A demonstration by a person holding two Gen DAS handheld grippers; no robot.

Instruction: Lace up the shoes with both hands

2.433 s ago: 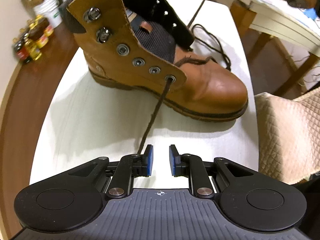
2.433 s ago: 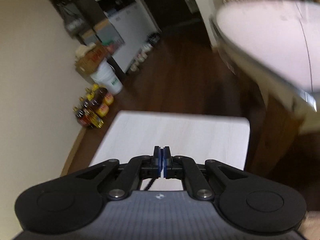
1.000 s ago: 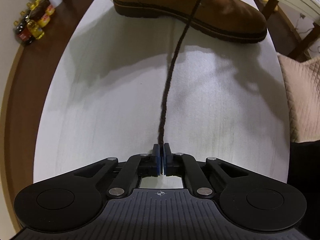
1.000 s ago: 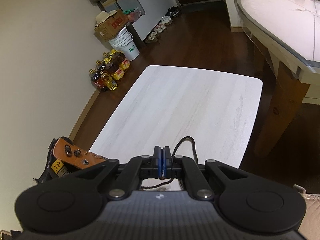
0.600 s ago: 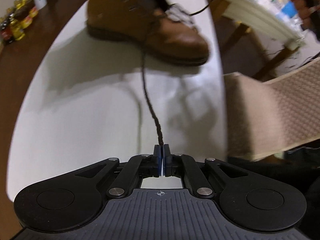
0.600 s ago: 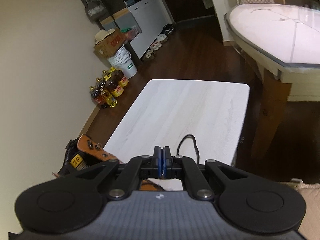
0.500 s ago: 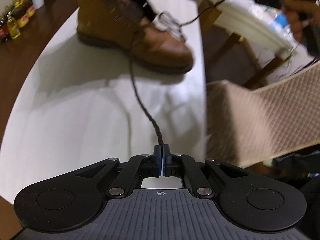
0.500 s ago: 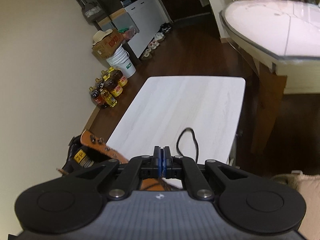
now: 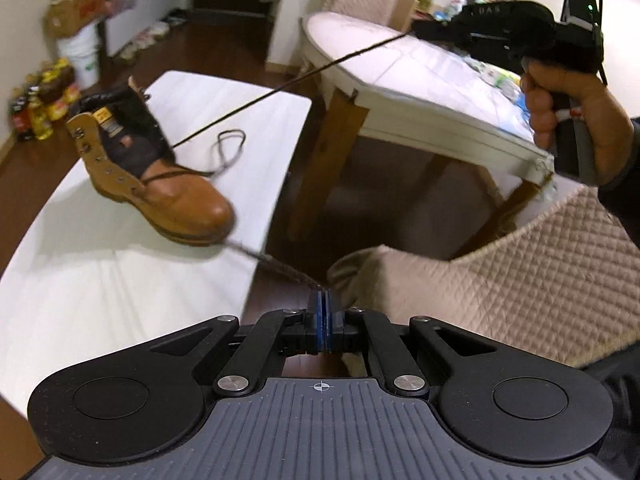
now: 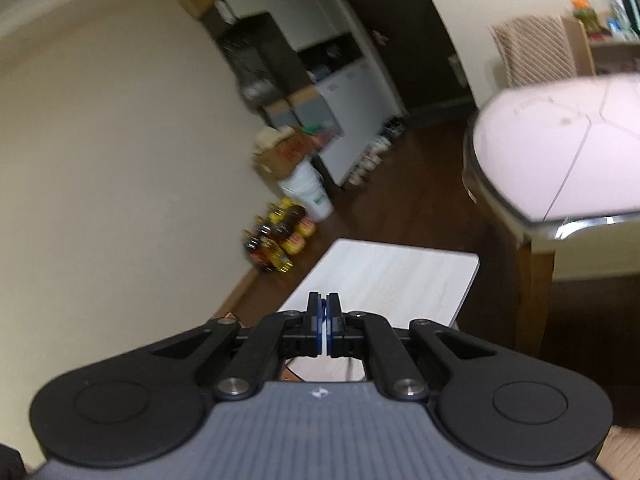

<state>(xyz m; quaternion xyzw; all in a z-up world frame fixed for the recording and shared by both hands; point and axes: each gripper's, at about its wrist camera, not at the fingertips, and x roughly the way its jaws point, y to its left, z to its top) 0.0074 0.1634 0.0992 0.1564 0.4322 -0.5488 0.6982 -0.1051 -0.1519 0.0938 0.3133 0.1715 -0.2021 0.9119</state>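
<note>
A tan leather boot [image 9: 152, 184] stands on the low white table [image 9: 100, 280], toe pointing right. My left gripper [image 9: 323, 300] is shut on one end of the dark shoelace [image 9: 276, 260], which stretches back to the boot's lower eyelets. The other lace end [image 9: 288, 84] runs taut from the boot up to my right gripper [image 9: 418, 32], held by a hand [image 9: 568, 120] at the upper right. A slack lace loop [image 9: 228, 148] lies behind the boot. In the right wrist view that gripper [image 10: 323, 308] is shut above the table [image 10: 392, 276]; the boot is hidden there.
A pale dining table [image 9: 420, 76] on wooden legs stands right of the low table. A quilted beige cushion [image 9: 520, 280] lies close on the right. Bottles [image 10: 280, 240] and a white bucket [image 10: 308, 192] sit on the dark floor by the wall.
Both grippers have lifted and drawn back from the boot, staying shut on the lace ends. The laces are pulled out longer and tauter, and the boot looks farther off.
</note>
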